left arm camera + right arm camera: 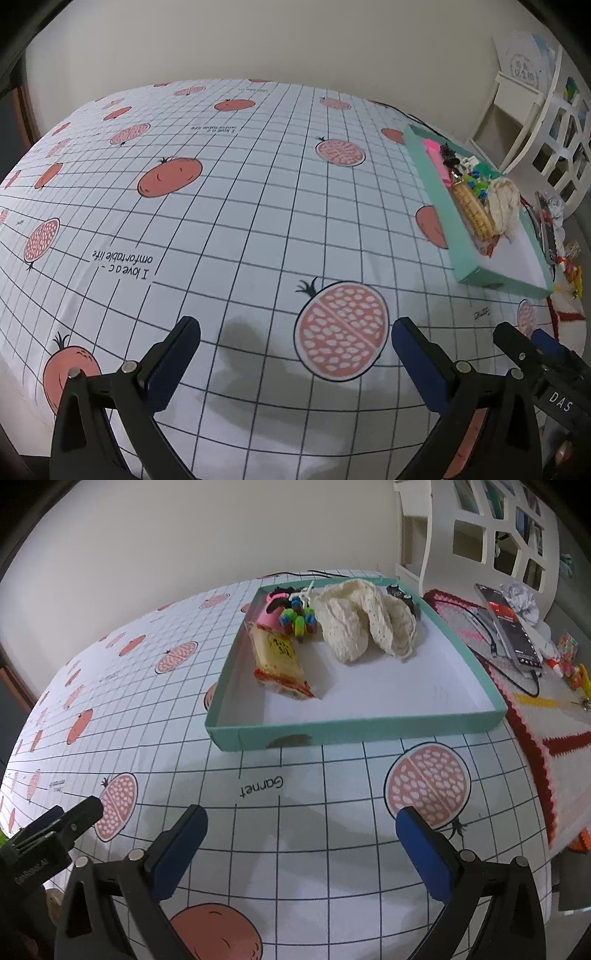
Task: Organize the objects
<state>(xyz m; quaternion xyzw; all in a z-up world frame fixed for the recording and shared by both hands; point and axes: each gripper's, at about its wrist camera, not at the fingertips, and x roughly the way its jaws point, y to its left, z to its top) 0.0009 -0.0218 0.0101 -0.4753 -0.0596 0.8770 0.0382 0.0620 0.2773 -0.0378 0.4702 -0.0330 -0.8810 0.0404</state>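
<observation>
A shallow teal box [354,727] [439,206] sits on the pomegranate-print tablecloth. Inside it lie a cream knitted cloth [364,622] [502,206], a packaged corn cob [280,661] [472,212], a pink item [271,616] [437,162], small colourful clips [301,620] and black binder clips [400,594]. My left gripper [295,339] hovers open over bare cloth, well left of the box. Just in front of the box's near wall, my right gripper [301,825] is open and holds nothing. Each gripper shows at the edge of the other's view.
Right of the box lies a crocheted red-and-white mat [535,686] carrying a phone [508,624] with a cable, crumpled paper [521,598] and small toys [572,664]. A white shelf unit [480,528] stands behind. The tablecloth [221,206] stretches left to the wall.
</observation>
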